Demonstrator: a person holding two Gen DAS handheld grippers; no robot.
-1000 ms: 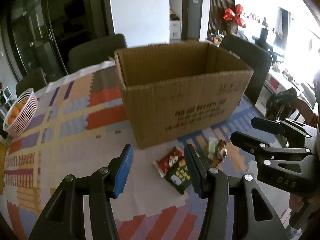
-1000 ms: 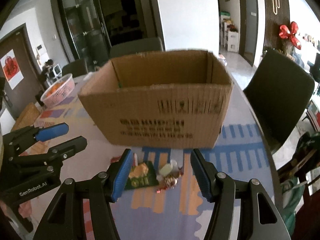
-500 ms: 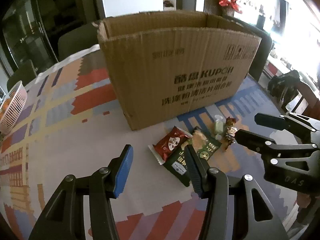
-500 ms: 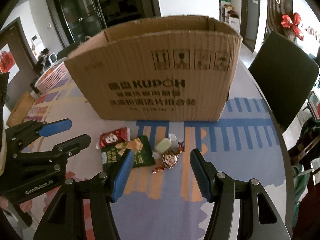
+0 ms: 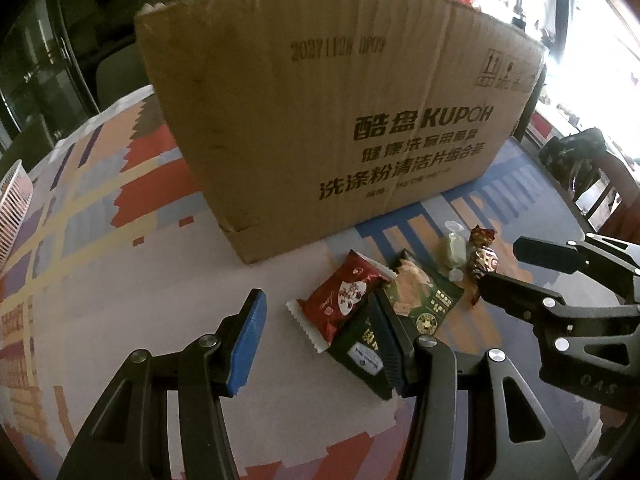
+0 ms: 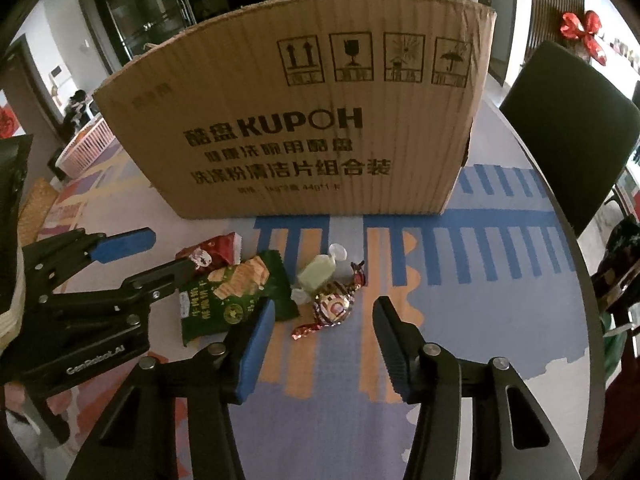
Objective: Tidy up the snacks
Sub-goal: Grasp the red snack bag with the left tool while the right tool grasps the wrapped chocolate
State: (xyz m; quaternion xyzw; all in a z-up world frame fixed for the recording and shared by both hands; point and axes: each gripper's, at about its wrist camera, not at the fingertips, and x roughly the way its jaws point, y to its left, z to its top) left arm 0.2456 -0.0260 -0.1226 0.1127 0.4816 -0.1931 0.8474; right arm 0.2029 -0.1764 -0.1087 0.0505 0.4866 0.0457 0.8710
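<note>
Snacks in a small cluster on the counter, just in front of the cardboard box. Red packet lies leftmost, touching the green packet beside it; the green one overlaps the red one's edge in left wrist view. Pale green candy next to the green packet, nearer the box. Foil-wrapped candy touching or just beside the pale green one, twisted ends, red-gold wrapper.

Left gripper spread wide, nothing between the pads, low over the counter; its right finger sits over the green packet's near corner, contact cannot be told. Red packet lies just ahead, between the finger lines.

Right gripper also spread, holding nothing, foil-wrapped candy just ahead of the gap between the fingertips. Left finger's blue pad close to the green packet's edge.

Box upright, top rim only seen from below, inside not visible. Black print on front, "KUPOH" plus handling symbols. Counter covered in patterned cloth, blue, orange, red, lilac blocks. Pink-white basket far left on the counter, well apart from the snacks. Dark chair at right behind the counter edge.
</note>
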